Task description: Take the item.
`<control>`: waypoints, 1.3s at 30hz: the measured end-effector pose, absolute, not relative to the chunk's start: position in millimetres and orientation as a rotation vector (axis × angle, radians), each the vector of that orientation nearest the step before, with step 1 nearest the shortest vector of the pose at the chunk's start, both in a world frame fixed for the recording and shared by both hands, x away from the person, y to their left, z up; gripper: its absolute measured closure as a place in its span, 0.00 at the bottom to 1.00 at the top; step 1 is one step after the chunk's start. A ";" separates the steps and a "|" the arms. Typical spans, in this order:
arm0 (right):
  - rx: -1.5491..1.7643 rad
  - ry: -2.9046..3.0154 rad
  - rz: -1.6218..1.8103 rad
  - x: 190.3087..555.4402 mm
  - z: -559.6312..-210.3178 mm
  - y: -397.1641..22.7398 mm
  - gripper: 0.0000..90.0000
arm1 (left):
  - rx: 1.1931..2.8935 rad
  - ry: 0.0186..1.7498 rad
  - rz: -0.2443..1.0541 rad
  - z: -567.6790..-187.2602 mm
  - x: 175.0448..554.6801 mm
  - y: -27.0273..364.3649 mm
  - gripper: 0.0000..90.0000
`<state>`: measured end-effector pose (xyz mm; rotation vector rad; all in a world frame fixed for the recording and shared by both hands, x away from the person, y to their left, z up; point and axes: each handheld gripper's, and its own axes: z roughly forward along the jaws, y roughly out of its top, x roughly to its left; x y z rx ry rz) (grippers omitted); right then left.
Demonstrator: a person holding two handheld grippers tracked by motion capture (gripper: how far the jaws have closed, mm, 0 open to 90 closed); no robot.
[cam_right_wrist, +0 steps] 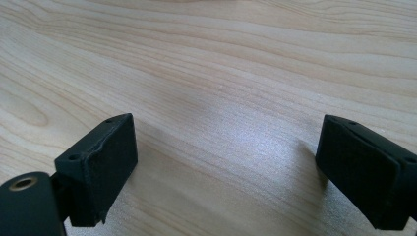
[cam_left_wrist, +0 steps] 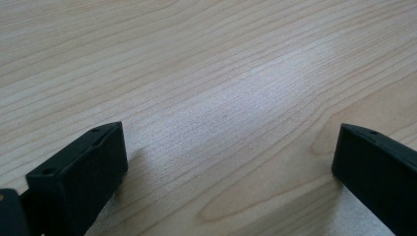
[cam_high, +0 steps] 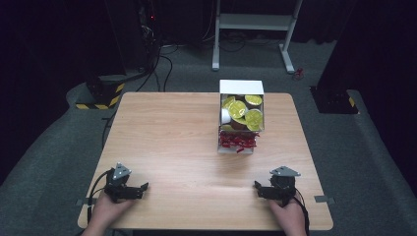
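At the near left corner of the wooden surface [cam_high: 167,137], the person's left hand [cam_high: 105,212] is resting at the edge and holding the left gripper [cam_high: 139,190], which is lying low over the wood with its jaws standing wide apart and nothing between them; in the left gripper view the left gripper [cam_left_wrist: 228,162] is framing only bare grain. Its cable [cam_high: 96,184] is looping back off the near edge beside the hand. Moving rightward, the middle of the surface is lying bare up to a white box [cam_high: 241,87] sitting toward the far right of centre, well apart from both grippers. Its far compartment is holding round capsules with yellow lids [cam_high: 244,109], piled loosely, and its near compartment is holding small red wrapped pieces [cam_high: 238,141]. Farther right, at the near right corner, the right hand [cam_high: 287,218] is holding the right gripper [cam_high: 259,189], likewise released, its jaws spread with nothing between them; in the right gripper view the right gripper [cam_right_wrist: 226,162] is pointing across plain wood. Both grippers are angling inward toward the middle of the surface.
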<state>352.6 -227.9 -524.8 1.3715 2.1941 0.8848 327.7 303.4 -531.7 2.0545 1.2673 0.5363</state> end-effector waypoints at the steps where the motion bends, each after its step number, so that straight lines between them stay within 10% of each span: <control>1: 1.372 2.194 0.885 352.6 -524.7 -227.9 0.10 | 2.055 1.267 0.536 -531.7 327.7 303.4 0.01; 39: 1.373 2.190 0.883 353.1 -524.7 -227.8 0.10 | 1.977 1.218 0.539 -513.8 313.6 300.5 0.17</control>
